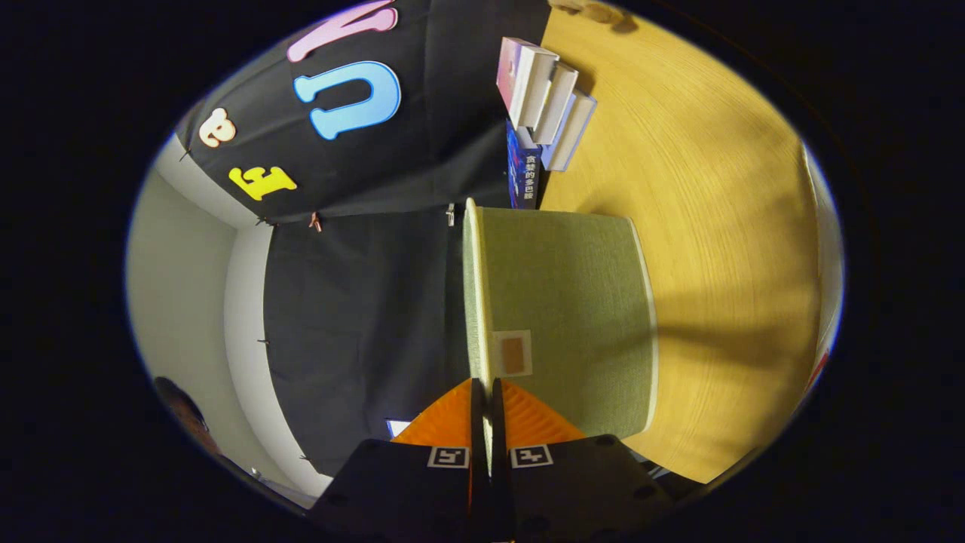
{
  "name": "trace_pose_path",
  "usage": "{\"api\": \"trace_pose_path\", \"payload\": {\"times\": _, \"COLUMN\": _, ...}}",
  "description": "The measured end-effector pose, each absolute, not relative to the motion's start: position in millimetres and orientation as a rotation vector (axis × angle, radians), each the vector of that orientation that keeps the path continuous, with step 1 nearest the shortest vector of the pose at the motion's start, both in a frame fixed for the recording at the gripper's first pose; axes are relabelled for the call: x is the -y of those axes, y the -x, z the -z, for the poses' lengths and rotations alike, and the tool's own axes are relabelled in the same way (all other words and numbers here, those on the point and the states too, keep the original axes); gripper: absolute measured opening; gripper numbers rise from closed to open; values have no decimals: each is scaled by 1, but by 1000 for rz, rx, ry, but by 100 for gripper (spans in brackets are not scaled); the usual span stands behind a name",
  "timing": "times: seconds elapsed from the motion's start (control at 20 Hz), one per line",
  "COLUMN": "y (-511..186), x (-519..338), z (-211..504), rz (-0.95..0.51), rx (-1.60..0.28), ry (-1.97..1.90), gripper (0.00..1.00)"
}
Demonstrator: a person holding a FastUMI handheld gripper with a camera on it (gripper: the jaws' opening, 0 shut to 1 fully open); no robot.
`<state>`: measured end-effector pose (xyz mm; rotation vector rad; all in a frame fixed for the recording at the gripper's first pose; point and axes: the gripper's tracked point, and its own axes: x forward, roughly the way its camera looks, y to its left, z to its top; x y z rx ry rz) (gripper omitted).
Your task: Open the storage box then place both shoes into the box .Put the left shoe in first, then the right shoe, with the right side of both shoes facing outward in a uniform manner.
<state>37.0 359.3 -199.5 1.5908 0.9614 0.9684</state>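
Note:
The view is rolled on its side, so the wooden table [716, 188] stands to the right of the fingers. A green fabric storage box [573, 302] with a cream trim sits on it just ahead of the fingers. A small brown patch [513, 354] marks the box's near face. The box's lid [473, 286] shows edge-on as a thin green slab along the box top. My gripper [486, 385] is shut on the lid's near edge, both fingers pressing on it. Whether the lid has lifted off the box I cannot tell.
Several books [544, 98] stand in a row on the table beyond the box, against the black cloth wall [362, 302]. A white wall [188, 286] lies past the cloth. A person's head [181, 411] shows beside the fingers, on the wall side.

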Motion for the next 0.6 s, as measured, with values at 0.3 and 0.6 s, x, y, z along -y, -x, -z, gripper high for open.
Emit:
{"api": "trace_pose_path", "payload": {"times": 0.3, "y": -37, "x": -359, "z": 140, "rz": -1016, "rx": -858, "ry": -1521, "gripper": 5}}
{"api": "trace_pose_path", "payload": {"times": 0.6, "y": -38, "x": -399, "z": 78, "rz": -1129, "rx": -779, "ry": -1310, "gripper": 5}}
